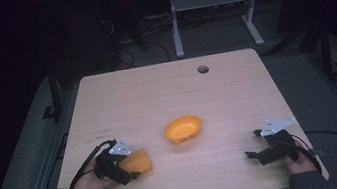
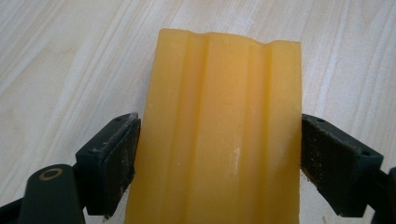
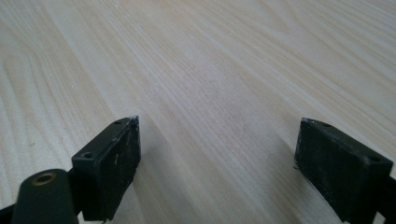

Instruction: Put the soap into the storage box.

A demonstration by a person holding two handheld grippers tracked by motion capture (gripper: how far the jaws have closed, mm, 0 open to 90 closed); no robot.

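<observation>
Resting on a wooden table [image 1: 166, 95] | orange bowl [image 1: 183, 128] at centre, apart from both tools | left gripper [image 2: 219, 154] clamps an orange ridged slab [image 2: 224, 130] by its side edges, near-left on the table; it looks light, stiffish, waxy-smooth, so grip flat edges | right gripper [image 3: 217, 154] spread wide, holding nothing.

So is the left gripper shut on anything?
Yes: the left gripper is shut on the orange block, with a jaw against each of its sides.
</observation>
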